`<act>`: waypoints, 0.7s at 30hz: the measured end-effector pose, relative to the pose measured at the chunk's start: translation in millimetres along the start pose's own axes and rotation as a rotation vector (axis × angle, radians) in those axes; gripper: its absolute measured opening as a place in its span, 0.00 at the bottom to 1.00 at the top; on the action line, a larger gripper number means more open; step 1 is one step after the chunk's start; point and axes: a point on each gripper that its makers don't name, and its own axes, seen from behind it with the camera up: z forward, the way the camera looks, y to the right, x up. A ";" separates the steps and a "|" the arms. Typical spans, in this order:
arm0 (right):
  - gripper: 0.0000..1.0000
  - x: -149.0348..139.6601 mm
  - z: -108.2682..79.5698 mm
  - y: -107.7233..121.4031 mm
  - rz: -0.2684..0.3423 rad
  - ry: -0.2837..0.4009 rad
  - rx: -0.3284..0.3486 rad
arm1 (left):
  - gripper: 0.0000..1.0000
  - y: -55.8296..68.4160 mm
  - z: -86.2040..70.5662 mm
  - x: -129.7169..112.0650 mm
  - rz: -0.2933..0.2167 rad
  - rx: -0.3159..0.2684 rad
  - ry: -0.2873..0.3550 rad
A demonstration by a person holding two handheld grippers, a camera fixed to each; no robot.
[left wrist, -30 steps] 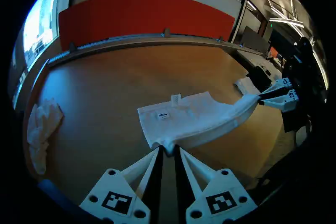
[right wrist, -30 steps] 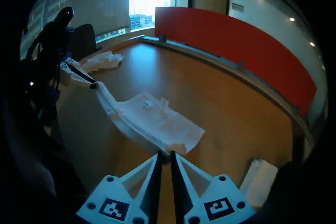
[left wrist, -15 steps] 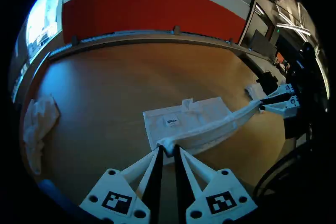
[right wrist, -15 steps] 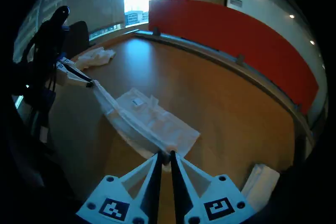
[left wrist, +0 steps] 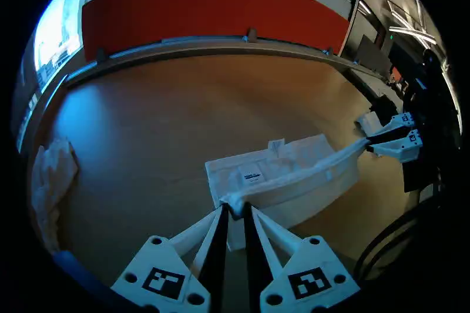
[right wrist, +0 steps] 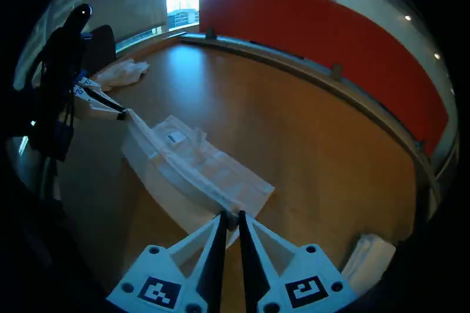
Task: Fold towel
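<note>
Both near corners of the towel point(left wrist: 294, 157) stay pinched, one in your left gripper point(left wrist: 235, 207), one in your right gripper point(right wrist: 231, 219). In the last second you've lifted that edge taut; cloth now hangs below it, apparently ready to fold over the half on the table point(left wrist: 147, 119).

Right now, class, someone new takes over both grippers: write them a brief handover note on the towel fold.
Left gripper: shut on one towel corner.
Right gripper: shut on the other corner of that edge.
Towel: that edge lifted and stretched between the grippers, the rest flat on the table.
Done: edge picked up.
Left: probably carry it to the far edge, lay it down, release.
</note>
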 end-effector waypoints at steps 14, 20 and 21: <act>0.15 -9.7 36.7 13.2 0.020 -0.042 0.014 | 0.18 -11.8 40.5 -11.3 0.007 0.024 -0.047; 0.17 -10.2 50.5 16.9 0.041 -0.041 0.014 | 0.20 -20.9 56.1 -15.5 -0.003 0.051 -0.067; 0.19 -10.4 52.2 17.5 0.042 -0.041 0.013 | 0.21 -22.1 58.2 -16.0 -0.004 0.055 -0.070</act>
